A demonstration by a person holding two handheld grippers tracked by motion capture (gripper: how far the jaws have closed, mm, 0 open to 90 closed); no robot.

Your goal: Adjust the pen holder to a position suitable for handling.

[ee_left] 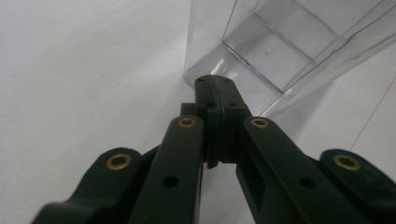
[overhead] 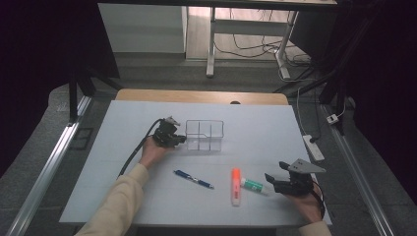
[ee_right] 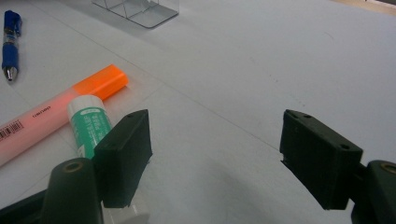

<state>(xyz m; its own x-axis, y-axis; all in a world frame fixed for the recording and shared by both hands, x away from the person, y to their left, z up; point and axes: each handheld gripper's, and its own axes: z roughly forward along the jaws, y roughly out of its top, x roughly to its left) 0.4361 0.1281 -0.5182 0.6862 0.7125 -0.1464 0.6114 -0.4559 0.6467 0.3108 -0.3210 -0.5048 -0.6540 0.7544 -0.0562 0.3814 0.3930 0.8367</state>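
A clear plastic organizer box (overhead: 205, 134) with compartments stands mid-table. My left gripper (overhead: 180, 139) is shut with nothing in it, its tips right at the box's left wall; in the left gripper view the shut tips (ee_left: 215, 86) meet the clear box (ee_left: 280, 51) at its near corner. My right gripper (overhead: 271, 180) rests open near the front right. A green-and-white glue stick (overhead: 253, 185) lies just left of it, beside an orange highlighter (overhead: 236, 186). In the right gripper view the open gripper (ee_right: 215, 154) stands beside the glue stick (ee_right: 88, 125) and highlighter (ee_right: 65, 105). A blue pen (overhead: 193, 179) lies front centre.
The white table sheet (overhead: 255, 128) ends at a wooden edge (overhead: 201, 96) at the back. A power strip (overhead: 313, 147) and cables lie on the floor to the right. The blue pen (ee_right: 10, 44) lies at the left edge of the right gripper view.
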